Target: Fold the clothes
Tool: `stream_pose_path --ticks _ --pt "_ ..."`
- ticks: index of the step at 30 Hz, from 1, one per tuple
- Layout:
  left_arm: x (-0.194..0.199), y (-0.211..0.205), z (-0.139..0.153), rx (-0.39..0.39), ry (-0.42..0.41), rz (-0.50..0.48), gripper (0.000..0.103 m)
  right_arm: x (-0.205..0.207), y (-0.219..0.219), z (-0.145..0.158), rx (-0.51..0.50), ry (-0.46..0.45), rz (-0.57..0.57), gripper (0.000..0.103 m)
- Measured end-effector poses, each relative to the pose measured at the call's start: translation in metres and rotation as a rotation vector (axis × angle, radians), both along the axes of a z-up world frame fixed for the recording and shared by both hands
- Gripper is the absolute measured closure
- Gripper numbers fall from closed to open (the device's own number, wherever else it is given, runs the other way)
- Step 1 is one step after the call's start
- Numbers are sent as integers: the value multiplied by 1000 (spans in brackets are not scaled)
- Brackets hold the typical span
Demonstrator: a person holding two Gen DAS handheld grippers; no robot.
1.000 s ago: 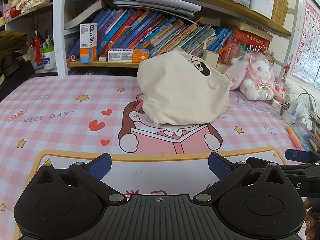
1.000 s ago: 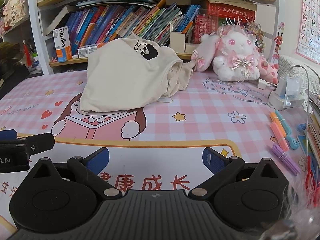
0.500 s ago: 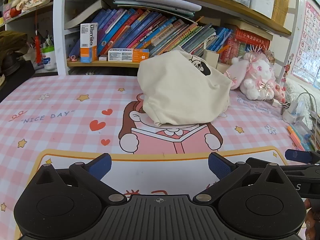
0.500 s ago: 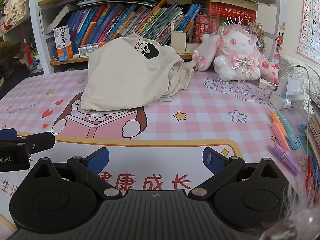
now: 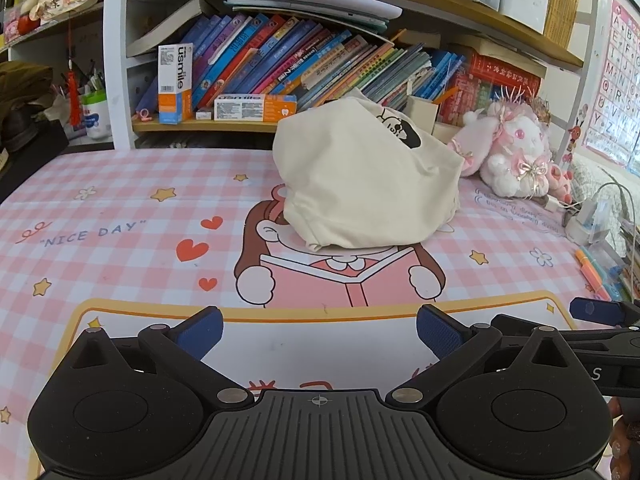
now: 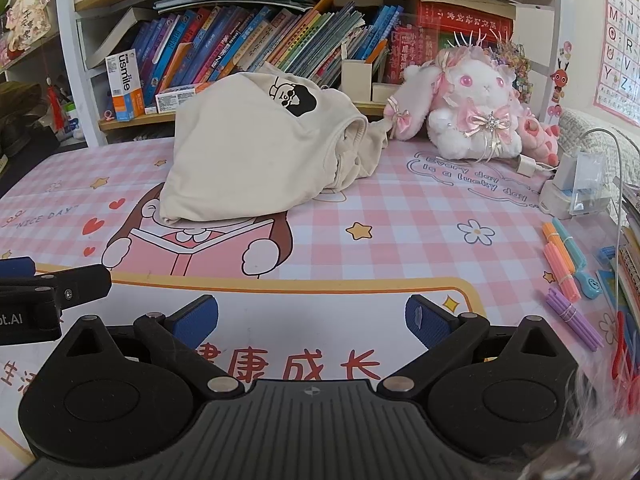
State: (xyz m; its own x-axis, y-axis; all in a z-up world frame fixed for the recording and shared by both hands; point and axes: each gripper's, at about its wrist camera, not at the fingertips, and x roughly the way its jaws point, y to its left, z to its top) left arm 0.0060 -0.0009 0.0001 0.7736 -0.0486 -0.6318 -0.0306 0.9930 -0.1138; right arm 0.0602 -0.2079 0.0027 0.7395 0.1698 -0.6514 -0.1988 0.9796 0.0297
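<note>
Both grippers, the left gripper (image 5: 319, 330) and the right gripper (image 6: 311, 316), hover side by side with fingers spread wide and nothing held, low over the near edge of the mat (image 5: 120, 216). Well ahead of them the cream shirt (image 5: 368, 184) sits bunched in a heap, just short of the bookshelf (image 5: 200, 126); I'd reach forward, pinch two separate edges of the hem, and draw it flat toward the tools before folding

Cream garment (image 5: 368, 184) heaped on pink mat (image 5: 120, 216), beyond wide-spread left tongs (image 5: 319, 330).
</note>
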Motion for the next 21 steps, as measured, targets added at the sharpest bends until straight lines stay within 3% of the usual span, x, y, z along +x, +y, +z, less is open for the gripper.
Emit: stream_pose_path --ticks 21 --pt "4 -1 -1 5 11 10 0 5 -1 -2 5 12 -1 2"
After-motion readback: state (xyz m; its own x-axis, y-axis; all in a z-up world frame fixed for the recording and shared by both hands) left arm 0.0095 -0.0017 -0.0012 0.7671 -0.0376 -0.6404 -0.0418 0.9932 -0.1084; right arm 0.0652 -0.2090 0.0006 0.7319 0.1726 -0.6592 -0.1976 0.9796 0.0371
